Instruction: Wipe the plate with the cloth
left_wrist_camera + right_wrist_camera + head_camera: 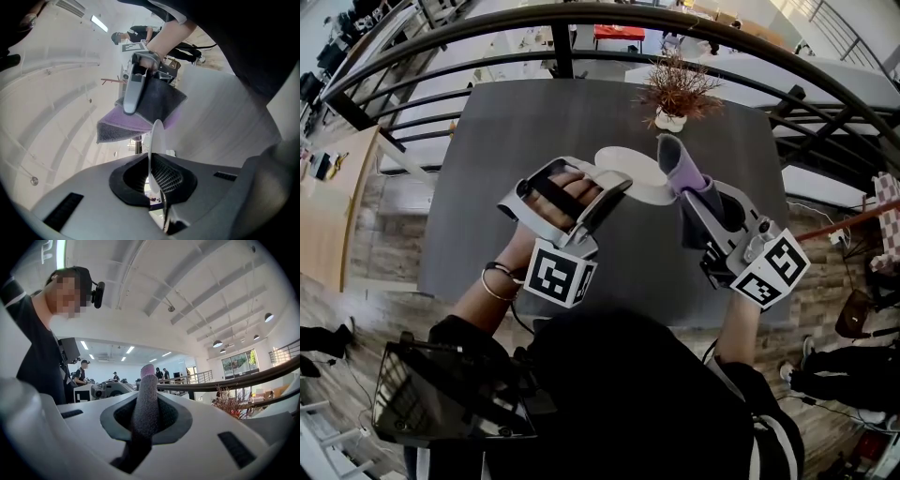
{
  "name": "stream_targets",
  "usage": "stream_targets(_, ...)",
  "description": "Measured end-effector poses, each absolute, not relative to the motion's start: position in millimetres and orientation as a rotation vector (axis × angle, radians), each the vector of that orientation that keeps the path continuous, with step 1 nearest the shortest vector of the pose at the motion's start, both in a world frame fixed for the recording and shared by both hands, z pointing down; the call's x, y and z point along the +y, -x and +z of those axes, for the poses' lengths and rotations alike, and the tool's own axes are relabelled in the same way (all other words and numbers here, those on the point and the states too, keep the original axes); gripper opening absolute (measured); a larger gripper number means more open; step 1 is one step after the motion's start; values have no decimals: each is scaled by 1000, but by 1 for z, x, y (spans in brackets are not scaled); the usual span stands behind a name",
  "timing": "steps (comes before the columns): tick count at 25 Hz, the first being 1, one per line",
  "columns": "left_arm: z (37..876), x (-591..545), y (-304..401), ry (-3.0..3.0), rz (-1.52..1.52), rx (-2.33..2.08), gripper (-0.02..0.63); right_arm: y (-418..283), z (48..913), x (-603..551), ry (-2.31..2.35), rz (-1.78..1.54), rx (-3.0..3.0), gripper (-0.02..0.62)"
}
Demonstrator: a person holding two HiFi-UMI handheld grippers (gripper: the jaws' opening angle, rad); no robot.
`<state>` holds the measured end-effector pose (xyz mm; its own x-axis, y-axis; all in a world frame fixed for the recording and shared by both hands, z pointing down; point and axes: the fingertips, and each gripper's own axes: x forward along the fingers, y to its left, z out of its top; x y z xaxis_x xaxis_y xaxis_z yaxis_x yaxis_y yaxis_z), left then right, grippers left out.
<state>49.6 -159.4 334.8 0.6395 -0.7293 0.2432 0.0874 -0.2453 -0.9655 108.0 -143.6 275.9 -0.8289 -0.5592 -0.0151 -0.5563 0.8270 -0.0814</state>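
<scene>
My left gripper point(612, 185) is shut on the rim of a white plate point(639, 178) and holds it above the grey table point(516, 131). In the left gripper view the plate point(156, 140) stands edge-on between the jaws of the left gripper point(157, 177). My right gripper point(696, 195) is shut on a folded purple and grey cloth point(679, 161), which stands up just right of the plate. The cloth point(140, 116) hangs by the plate's far rim; I cannot tell whether they touch. In the right gripper view the cloth point(146, 401) rises between the jaws of the right gripper point(144, 423).
A dried plant in a white pot point(673, 96) stands at the table's far edge, just beyond the plate. A dark curved railing point(581, 19) runs behind the table. Other people point(82, 373) stand far off in the hall.
</scene>
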Motion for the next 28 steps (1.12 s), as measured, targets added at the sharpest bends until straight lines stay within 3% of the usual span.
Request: stream_targets(28,336,-174,-45,1819,-793,628,18,-105,245,-122,893,5,2916,41)
